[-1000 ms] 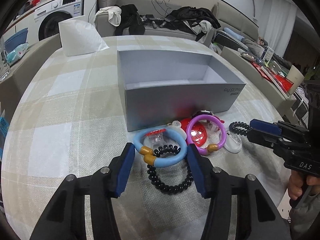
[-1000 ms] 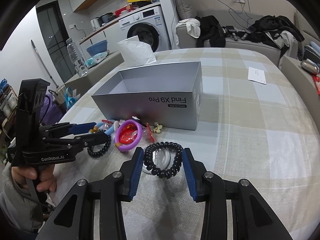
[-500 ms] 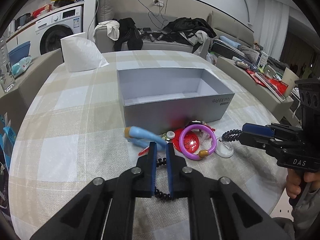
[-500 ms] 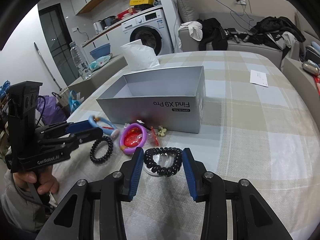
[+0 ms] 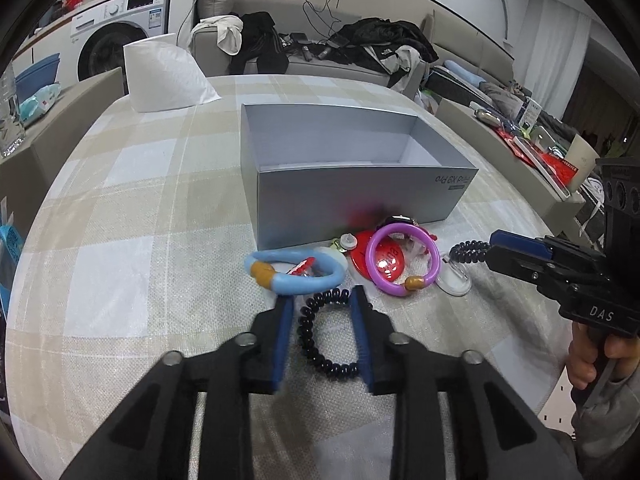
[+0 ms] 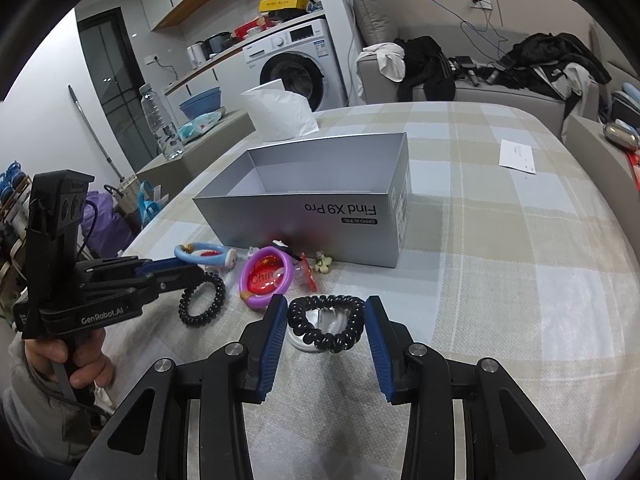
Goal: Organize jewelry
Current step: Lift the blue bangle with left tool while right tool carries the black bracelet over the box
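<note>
Blue-padded jaws of my left gripper (image 5: 320, 300), pinched nearly shut half a second ago with the blue bangle (image 5: 294, 270) tipped up beside them, now stand apart around a black coil hair tie (image 5: 326, 334) lying flat on the checked table (image 5: 120, 240), holding nothing. That bangle has dropped back beside the purple bangle (image 5: 402, 258), so I judge the lift failed and the grey box (image 5: 360, 196) has gained nothing. My right gripper (image 6: 326, 312) stays wide open, straddling the second coil tie (image 6: 326, 324).
</note>
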Demonstrator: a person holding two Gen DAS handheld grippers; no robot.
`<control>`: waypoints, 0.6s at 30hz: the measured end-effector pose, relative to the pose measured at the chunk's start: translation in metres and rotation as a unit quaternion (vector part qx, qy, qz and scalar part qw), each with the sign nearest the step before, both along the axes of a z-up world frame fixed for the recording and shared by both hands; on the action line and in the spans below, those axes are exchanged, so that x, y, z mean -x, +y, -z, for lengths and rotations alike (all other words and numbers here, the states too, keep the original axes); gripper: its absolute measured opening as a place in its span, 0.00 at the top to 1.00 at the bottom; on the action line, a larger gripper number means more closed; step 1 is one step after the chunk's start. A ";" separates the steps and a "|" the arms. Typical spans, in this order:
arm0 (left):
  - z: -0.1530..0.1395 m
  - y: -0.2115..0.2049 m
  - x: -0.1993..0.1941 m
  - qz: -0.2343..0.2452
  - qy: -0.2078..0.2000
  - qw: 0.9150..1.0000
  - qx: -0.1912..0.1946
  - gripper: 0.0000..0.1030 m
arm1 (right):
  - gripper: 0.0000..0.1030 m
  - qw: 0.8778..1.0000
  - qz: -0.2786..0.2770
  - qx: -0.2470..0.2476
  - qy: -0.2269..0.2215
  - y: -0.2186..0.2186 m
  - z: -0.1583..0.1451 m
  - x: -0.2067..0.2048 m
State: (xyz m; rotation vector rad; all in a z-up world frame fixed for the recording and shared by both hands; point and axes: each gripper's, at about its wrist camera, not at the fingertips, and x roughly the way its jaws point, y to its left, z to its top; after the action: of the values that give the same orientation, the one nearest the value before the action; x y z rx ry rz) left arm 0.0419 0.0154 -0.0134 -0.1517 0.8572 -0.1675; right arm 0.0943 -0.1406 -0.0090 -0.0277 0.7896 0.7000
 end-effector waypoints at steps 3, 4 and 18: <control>-0.001 0.006 0.001 -0.008 -0.001 1.000 0.028 0.59 | 0.63 1.000 0.002 -0.001 0.001 -0.001 0.000 -0.001; 0.000 0.008 0.000 -0.010 0.001 0.999 0.039 0.59 | 0.63 1.000 0.002 -0.001 0.001 -0.001 0.000 -0.001; -0.001 0.027 0.001 -0.050 -0.015 0.990 0.128 0.97 | 0.63 1.000 0.001 0.000 0.000 -0.002 0.000 -0.001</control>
State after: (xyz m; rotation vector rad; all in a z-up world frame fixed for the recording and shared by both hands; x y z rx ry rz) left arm 0.0409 0.0428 -0.0126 -0.4307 0.7950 -0.1844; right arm 0.0950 -0.1424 -0.0091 -0.0264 0.7886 0.6983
